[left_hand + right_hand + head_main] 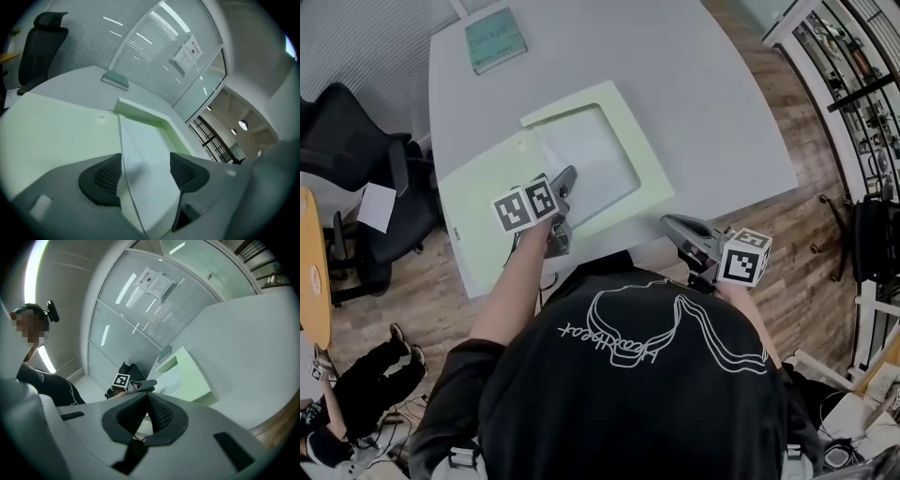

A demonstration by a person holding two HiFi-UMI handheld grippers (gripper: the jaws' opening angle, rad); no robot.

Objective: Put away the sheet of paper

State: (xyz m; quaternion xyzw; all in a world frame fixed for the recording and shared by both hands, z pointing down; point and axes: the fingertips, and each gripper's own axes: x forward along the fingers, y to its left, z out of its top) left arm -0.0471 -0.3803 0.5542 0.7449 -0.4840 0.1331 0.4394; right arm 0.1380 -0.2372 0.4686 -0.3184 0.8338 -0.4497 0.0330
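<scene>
A pale green folder (483, 192) lies open on the white table (703, 103). The white sheet of paper (586, 155) rests flat in its right half, inside a raised green border. My left gripper (567, 176) hangs just over the sheet's near left corner with its jaws wide open. In the left gripper view the paper (145, 140) shows between the two pads (101, 176), which do not press on it, and the folder's left flap (56, 131) spreads to the left. My right gripper (667, 223) sits off the table's front edge, shut (147, 401) and empty.
A teal book (495, 39) lies at the table's far left. A black office chair (356, 159) stands left of the table, a loose white sheet (377, 206) beside it. A shelf rack (853, 75) lines the right. A person's legs (356, 384) show at bottom left.
</scene>
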